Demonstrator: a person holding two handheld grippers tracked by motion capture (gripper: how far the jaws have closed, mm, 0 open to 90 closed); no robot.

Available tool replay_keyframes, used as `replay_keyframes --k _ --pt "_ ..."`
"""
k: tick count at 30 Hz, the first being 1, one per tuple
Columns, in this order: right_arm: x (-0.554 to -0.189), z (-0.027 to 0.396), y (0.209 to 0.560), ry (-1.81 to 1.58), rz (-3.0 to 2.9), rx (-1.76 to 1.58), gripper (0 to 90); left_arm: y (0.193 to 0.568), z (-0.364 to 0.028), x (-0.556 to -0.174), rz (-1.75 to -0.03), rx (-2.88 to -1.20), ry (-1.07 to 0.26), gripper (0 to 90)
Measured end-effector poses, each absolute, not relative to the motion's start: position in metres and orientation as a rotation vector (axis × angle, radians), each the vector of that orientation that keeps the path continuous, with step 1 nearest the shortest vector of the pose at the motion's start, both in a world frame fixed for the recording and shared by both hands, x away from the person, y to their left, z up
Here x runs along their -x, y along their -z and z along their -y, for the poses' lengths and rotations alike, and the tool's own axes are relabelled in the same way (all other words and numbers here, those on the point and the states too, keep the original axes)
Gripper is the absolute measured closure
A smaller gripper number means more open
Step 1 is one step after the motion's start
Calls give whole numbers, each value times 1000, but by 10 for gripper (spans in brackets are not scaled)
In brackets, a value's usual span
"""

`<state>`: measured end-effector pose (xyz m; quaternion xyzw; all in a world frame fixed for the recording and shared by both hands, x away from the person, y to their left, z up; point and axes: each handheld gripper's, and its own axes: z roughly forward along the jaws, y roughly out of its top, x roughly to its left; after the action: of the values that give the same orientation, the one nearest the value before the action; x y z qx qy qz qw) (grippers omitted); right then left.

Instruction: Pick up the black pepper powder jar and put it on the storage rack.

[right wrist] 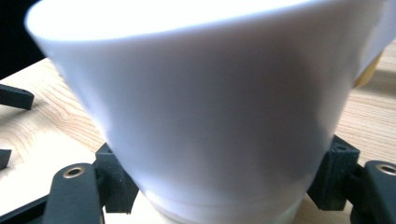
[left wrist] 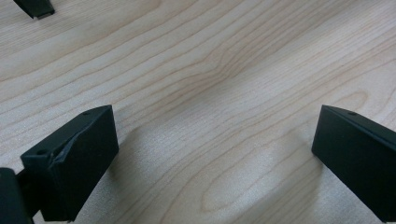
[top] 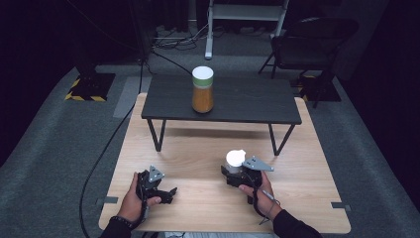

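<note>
The cup (top: 236, 158) sits on the big table (top: 198, 148). Behind it, the jar (top: 202, 89) stands on the small table (top: 247, 101).

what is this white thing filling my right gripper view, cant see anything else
Observer: A white cup, standing on the near half of the wooden table.
Operator: do i have it
Observer: The right gripper has a jaw against each side of the cup's base.
Operator: and the left one
Observer: The left gripper is open over bare wood, nothing between its jaws.
Operator: anything else out there
Observer: A jar of orange contents with a white lid stands on the low dark table beyond.
</note>
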<state>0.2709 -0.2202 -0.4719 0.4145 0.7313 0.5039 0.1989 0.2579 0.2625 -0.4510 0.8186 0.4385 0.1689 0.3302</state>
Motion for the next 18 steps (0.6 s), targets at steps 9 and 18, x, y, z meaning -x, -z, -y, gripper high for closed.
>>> replay_keyframes --k 9,18 --pt "-272 222 467 -1387 -2057 -1157 277 451 -263 -258 -1146 -2141 -442 4" --pt "-268 231 456 -1408 -2014 -1137 280 451 -263 -258 -1146 -2141 -442 4"
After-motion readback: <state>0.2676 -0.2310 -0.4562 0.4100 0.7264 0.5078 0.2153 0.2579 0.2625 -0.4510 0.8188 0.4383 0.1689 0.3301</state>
